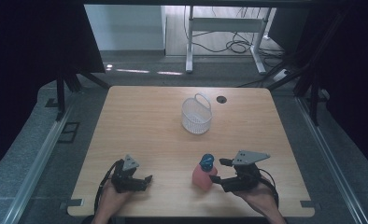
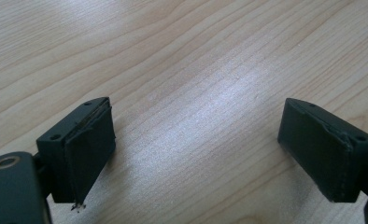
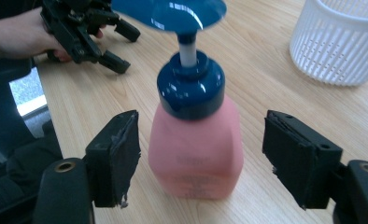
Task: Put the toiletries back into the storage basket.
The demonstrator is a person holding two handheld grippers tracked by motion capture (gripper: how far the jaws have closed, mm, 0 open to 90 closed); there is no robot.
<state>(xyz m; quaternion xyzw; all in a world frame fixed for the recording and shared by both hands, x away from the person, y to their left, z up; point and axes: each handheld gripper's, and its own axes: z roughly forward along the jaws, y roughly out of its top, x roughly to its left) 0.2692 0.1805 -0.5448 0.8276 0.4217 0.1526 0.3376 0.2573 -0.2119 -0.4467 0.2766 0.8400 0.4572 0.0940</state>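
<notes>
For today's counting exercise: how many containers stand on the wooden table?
2. A pink pump bottle stands near the front edge, between the right tongs' open jaws. A white mesh basket stands farther back, near the middle.

The table (image 3: 285, 88) is pale wood with a smooth, faintly shiny grain. On it, the pump bottle (image 3: 196, 149) is matt pink plastic with a glossy blue cap, and the basket (image 3: 343, 39) behind the bottle is white perforated plastic.

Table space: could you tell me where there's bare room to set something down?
Table is bare left of the basket and between basket and grippers. Crowded only at the near edge, where the right gripper flanks the bottle, left gripper beside.
</notes>
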